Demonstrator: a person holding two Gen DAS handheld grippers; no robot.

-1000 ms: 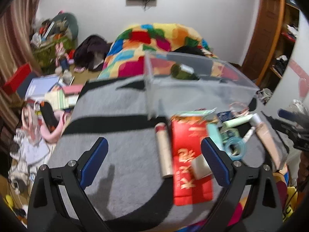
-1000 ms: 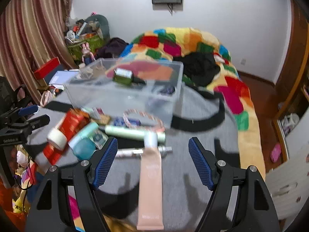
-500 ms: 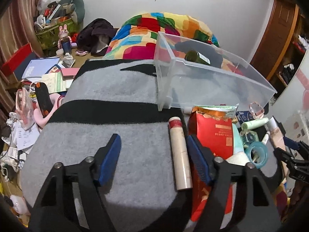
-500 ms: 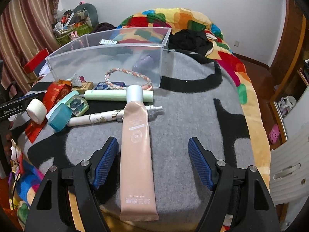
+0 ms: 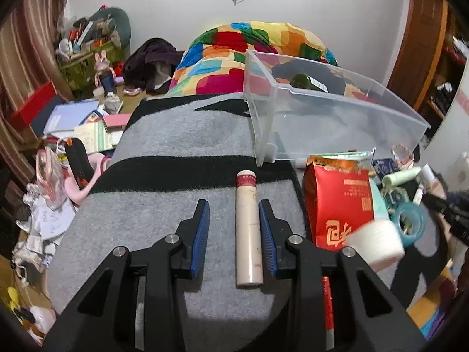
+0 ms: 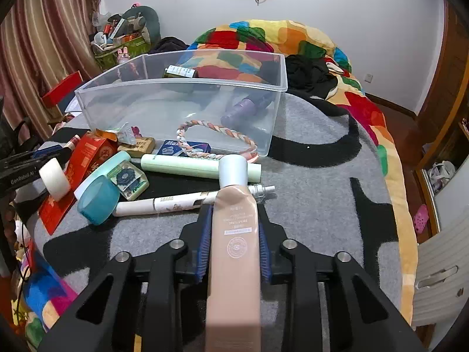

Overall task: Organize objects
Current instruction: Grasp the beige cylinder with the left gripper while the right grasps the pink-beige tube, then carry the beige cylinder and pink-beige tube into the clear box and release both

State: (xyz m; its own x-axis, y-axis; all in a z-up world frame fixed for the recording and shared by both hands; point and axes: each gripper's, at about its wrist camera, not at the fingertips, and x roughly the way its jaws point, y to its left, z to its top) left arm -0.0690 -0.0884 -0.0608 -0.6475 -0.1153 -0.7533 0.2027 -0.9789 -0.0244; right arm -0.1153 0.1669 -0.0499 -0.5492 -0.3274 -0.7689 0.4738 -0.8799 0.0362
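Observation:
A clear plastic bin (image 5: 331, 117) (image 6: 181, 108) stands on the grey and black blanket, with a dark green bottle (image 6: 180, 72) and a purple bottle (image 6: 244, 108) inside. My left gripper (image 5: 234, 214) straddles a beige tube with a red cap (image 5: 248, 223); its right pad touches the tube, its left pad stands apart. My right gripper (image 6: 233, 220) is shut on a pink tube with a silver cap (image 6: 236, 220), which lies toward the bin.
Between the grippers lie a red packet (image 5: 337, 202), a white tape roll (image 6: 55, 178), a teal tape roll (image 6: 98, 199), a green tube (image 6: 199, 167), a white spray pen (image 6: 178, 202) and a braided ring (image 6: 217, 140). Clutter covers the floor at left (image 5: 73, 135).
Both grippers have narrowed. The left one slid right and closed in around the beige tube. The right one moved forward and closed on the pink tube.

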